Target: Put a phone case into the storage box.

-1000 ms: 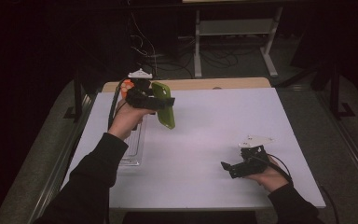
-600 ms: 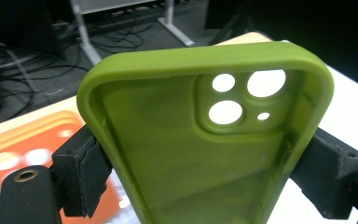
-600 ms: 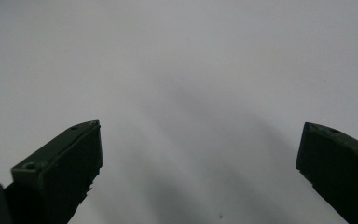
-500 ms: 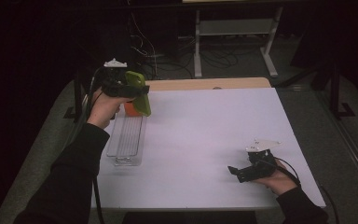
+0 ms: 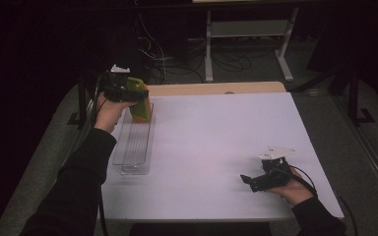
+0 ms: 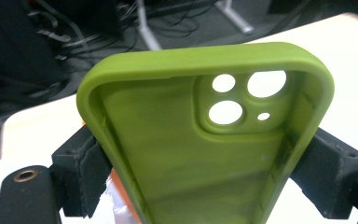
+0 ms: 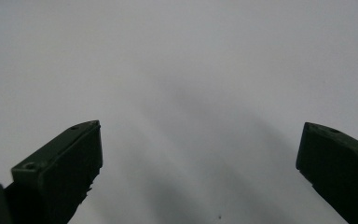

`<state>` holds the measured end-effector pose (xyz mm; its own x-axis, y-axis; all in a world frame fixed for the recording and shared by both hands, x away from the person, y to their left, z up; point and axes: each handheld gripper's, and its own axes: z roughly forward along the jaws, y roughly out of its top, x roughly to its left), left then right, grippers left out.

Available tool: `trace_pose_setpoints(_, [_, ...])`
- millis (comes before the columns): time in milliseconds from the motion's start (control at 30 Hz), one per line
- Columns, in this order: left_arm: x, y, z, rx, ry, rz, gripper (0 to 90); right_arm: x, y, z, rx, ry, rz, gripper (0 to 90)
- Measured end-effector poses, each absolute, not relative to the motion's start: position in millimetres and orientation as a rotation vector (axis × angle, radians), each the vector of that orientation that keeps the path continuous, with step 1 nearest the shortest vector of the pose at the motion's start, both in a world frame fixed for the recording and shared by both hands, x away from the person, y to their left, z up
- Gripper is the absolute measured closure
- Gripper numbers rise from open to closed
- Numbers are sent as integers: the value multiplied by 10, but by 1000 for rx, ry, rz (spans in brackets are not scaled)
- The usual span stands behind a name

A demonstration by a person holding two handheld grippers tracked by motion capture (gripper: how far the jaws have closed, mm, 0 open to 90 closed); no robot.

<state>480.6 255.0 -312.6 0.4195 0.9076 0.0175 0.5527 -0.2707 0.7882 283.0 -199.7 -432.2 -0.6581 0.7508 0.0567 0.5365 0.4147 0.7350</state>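
Observation:
My left gripper (image 5: 139, 93) is shut on a lime-green phone case (image 5: 140, 105) and holds it above the far end of a clear plastic tray (image 5: 135, 147) at the table's left. In the left gripper view the case (image 6: 205, 154) shows its inner side with camera cut-outs, and the black pads (image 6: 86, 172) press on its two long edges. Something orange (image 6: 121, 186) peeks out beneath it. My right gripper (image 5: 246, 181) rests low at the front right of the white table, and its jaws (image 7: 198, 163) stand wide open over bare tabletop.
The white tabletop (image 5: 216, 137) stretches between the two hands. A wooden strip (image 5: 216, 88) runs along its far edge. Beyond it on the dark floor lie cables (image 5: 167, 64) and a metal stand (image 5: 246, 29).
The left hand has carried the green case leftward and farther away, from beside the tray to above its far end. The right hand has stayed almost in place.

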Motion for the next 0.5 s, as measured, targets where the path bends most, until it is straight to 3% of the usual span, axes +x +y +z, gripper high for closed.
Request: trace_pose_setpoints(500, [4897,2566,-3494,1936,1356,663,134,2823,-1990,-4308,1113,2395,1100,0])
